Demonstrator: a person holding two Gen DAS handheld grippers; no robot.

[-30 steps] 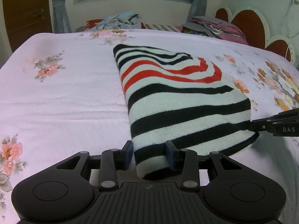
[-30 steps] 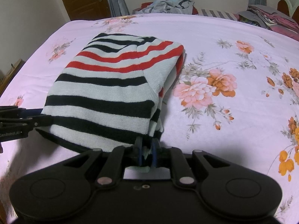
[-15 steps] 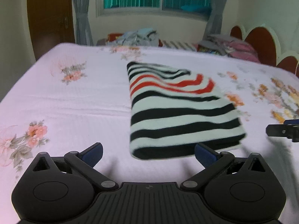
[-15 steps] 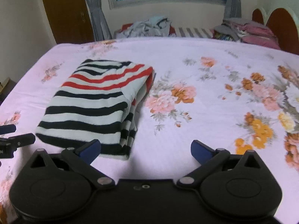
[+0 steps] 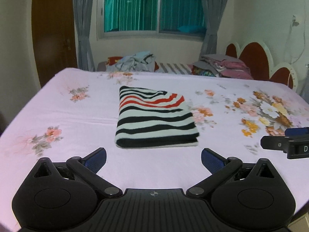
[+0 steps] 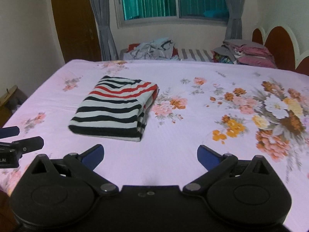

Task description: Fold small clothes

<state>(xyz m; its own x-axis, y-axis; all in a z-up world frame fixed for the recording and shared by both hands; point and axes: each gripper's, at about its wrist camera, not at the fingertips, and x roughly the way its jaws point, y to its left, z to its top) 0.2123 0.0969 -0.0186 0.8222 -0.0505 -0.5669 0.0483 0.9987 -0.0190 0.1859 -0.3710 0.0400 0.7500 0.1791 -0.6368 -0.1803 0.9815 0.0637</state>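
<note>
Both tools, left tool (image 5: 153,157) and right tool (image 6: 150,154), released the striped garment (image 5: 154,121) and drew back.

Bed (image 5: 58,154): covered by a pale pink sheet (image 6: 173,145) printed with flower sprays, drawn mostly flat, with one shallow crease running left from the garment. Lying directly on it, ahead of the left jaws and ahead-left of the right jaws, one folded striped garment (image 5: 154,121) in black, white and red, flat, folded edge nearest the jaws. The large floral print (image 6: 278,112) lies ahead-right of the right jaws.
</note>
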